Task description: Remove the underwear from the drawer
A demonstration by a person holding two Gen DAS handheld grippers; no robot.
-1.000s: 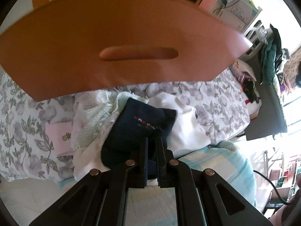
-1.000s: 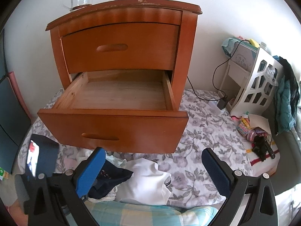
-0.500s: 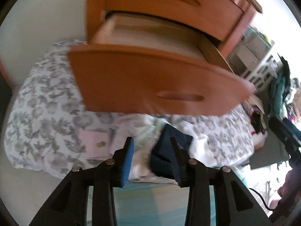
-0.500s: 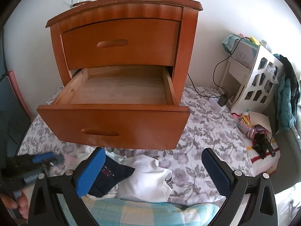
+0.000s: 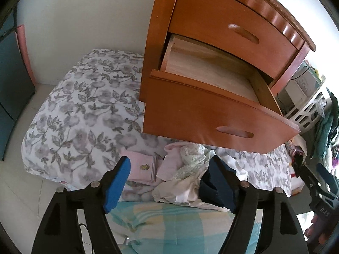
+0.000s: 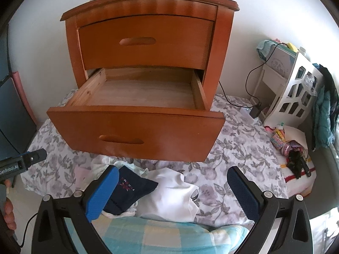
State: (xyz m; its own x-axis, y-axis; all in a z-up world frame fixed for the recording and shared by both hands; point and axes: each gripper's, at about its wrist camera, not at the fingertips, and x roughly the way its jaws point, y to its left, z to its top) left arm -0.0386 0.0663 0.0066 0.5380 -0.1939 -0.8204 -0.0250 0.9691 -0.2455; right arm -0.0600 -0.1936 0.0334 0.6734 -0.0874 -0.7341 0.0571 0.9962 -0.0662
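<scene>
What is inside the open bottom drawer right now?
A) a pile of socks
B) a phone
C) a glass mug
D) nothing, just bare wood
D: the open bottom drawer shows only its bare wooden floor, while the dark blue underwear and the other clothes lie on the flowery sheet in front of it.

Drawer (image 6: 139, 93) cavity bare, open above.
</scene>
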